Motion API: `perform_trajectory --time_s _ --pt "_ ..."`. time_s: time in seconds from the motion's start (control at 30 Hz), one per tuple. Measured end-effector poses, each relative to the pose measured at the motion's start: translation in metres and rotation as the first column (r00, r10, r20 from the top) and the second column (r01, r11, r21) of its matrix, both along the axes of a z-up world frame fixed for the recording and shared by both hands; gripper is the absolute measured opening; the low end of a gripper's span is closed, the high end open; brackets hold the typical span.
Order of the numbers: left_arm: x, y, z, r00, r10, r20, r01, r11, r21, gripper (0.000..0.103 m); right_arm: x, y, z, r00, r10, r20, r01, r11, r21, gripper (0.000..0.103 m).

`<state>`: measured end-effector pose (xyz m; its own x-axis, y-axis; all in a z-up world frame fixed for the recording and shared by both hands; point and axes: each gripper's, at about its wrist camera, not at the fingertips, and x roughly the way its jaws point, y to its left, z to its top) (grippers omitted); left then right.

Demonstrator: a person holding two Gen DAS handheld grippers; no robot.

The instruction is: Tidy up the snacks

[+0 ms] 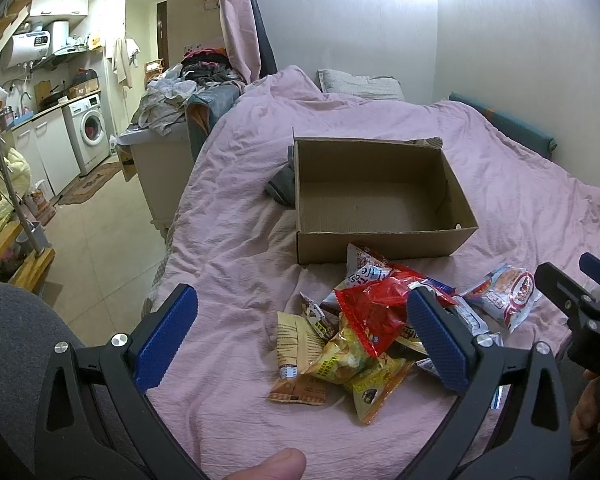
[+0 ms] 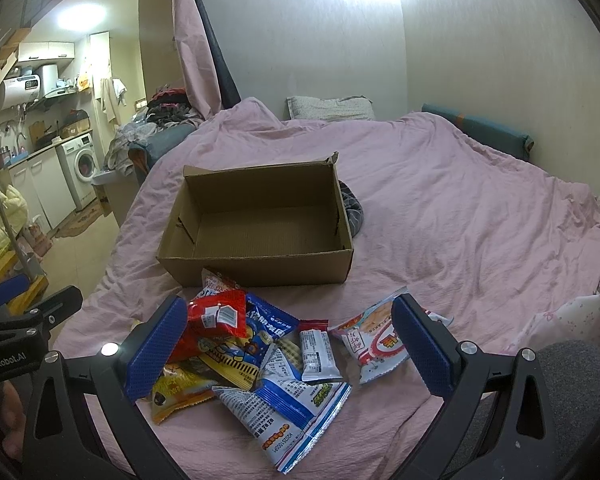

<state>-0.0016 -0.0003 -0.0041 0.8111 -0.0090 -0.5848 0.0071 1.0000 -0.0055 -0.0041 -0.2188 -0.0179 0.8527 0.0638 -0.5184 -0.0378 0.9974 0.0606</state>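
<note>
The grey garment (image 2: 352,208) lies mostly hidden behind the cardboard box (image 2: 259,264).

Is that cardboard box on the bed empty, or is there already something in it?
Empty. The cardboard box is open on top, and both views show only its bare floor; the snack packets all lie on the pink sheet in front of it.

Snack packets (image 2: 255,360) heaped before empty box (image 2: 259,268)
</note>
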Motion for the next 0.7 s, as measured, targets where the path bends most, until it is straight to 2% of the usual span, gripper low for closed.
perform_trajectory --time_s 0.7 --pt "-0.0002 -0.0007 0.0007 1.0 0.0 -0.003 0.0 1.0 -0.001 0.103 -0.0003 0.0004 -0.0001 1.0 -0.001 0.0 0.001 1.0 0.0 0.103"
